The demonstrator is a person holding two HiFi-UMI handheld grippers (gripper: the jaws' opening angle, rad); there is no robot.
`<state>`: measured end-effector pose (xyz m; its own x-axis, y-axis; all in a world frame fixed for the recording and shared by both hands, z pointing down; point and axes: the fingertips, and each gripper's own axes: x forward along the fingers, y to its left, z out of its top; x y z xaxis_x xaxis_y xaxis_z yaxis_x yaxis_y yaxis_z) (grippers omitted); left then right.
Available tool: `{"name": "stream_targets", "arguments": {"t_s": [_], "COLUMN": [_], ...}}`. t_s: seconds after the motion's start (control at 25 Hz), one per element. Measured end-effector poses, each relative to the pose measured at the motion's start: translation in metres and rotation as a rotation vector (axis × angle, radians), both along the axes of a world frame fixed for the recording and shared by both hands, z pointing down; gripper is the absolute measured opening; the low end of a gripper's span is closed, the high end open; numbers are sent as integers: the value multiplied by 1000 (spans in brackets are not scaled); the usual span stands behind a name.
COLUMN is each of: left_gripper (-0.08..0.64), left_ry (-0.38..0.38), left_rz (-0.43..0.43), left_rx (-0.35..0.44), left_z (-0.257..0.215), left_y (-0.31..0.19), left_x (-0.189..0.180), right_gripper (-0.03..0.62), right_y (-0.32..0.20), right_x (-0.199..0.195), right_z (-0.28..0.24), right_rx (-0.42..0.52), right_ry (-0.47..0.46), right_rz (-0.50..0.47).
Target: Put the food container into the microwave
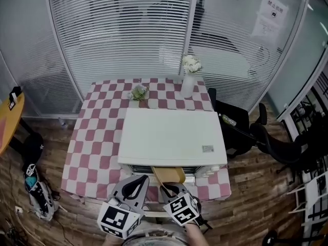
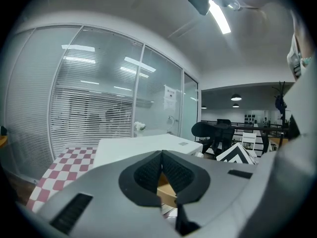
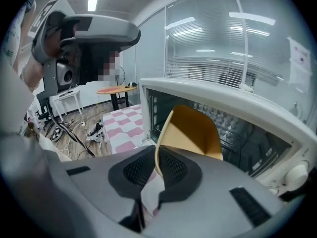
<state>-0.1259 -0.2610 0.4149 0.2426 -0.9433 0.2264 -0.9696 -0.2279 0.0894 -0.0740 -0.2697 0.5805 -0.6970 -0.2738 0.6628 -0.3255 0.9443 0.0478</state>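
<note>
My right gripper (image 3: 157,157) pinches the tan food container (image 3: 193,133) by its rim, at the 6 o'clock side of the microwave (image 1: 171,136). My left gripper (image 2: 161,158) is pressed together, empty.

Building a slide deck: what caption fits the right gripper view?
The right gripper pinches the tan food container by its rim before the open microwave.

Head view steeply down over microwave (image 1: 173,137), gripper views low, close, facing it
</note>
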Motion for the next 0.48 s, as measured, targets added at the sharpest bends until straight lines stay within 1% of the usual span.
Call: {"name": "stream_targets", "arguments": {"t_s": [0.24, 0.48], "left_gripper": [12, 12], "left_ry": [16, 26], "left_rz": [-7, -10], "left_rx": [5, 6], "left_z": [6, 12], "left_y": [-4, -9], "left_x": [-27, -49], "right_gripper": [17, 17], "right_y": [-16, -34], "right_x": [-19, -36], "right_z": [17, 26], "right_rx": [107, 139], "right_ry": [101, 124], "right_rz": [-25, -14]}}
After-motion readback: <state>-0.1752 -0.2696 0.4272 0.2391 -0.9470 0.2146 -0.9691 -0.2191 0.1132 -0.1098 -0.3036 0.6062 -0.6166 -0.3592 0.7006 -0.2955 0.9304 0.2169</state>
